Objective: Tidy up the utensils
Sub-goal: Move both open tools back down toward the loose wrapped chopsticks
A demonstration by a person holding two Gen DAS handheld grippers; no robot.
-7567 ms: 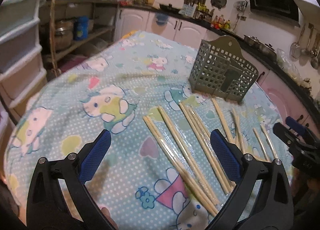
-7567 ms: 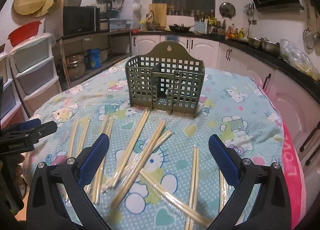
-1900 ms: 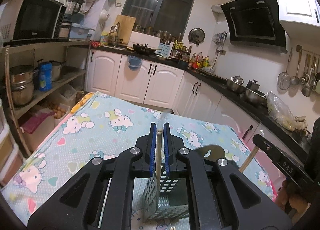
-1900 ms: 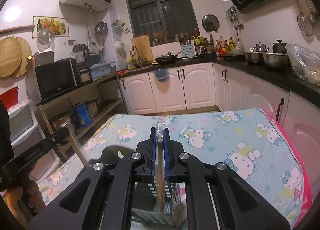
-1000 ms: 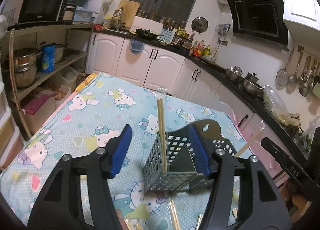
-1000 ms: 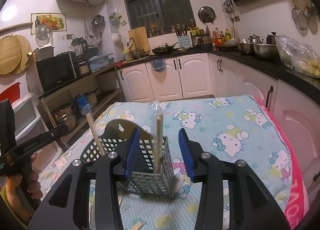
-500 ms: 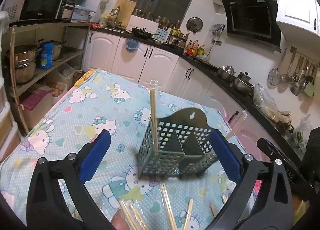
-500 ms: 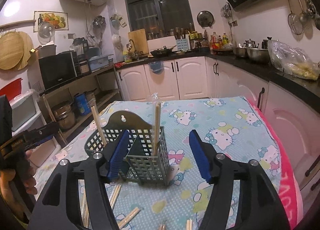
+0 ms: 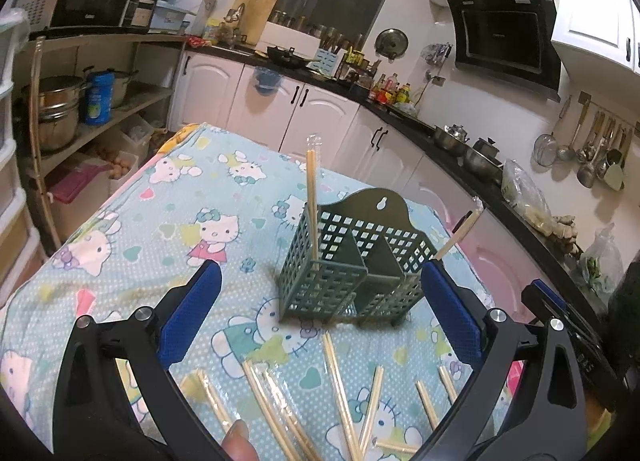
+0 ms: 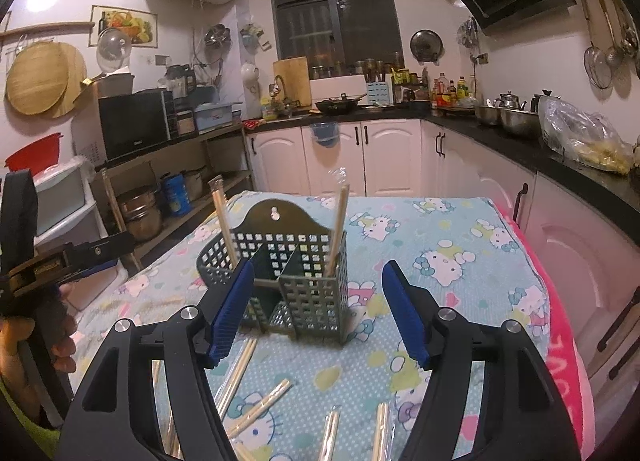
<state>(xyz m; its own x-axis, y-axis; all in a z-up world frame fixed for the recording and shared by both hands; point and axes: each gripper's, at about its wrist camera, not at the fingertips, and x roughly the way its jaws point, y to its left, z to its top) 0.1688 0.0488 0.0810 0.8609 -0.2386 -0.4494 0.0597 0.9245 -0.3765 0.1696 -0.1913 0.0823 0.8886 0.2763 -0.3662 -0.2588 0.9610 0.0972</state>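
A green perforated utensil holder (image 9: 352, 261) (image 10: 292, 273) stands on the Hello Kitty tablecloth (image 9: 160, 229). One wrapped chopstick pair (image 9: 311, 205) stands upright in its left compartment, and another (image 9: 458, 235) leans out of its right side. In the right wrist view they show as the left pair (image 10: 223, 221) and the right pair (image 10: 338, 229). Several wrapped chopsticks (image 9: 340, 389) (image 10: 240, 373) lie on the cloth in front of the holder. My left gripper (image 9: 320, 317) is open and empty, short of the holder. My right gripper (image 10: 318, 313) is open and empty too.
The other hand-held gripper shows at each view's edge: the right one (image 9: 568, 325) and the left one (image 10: 68, 257). Kitchen cabinets (image 10: 360, 157) and a shelf rack (image 9: 80, 101) surround the table. The table's right edge has a pink trim (image 10: 568, 361).
Both grippers released their chopstick pairs into the holder, opened wide and drew back from it. The loose chopsticks on the cloth have come into view.
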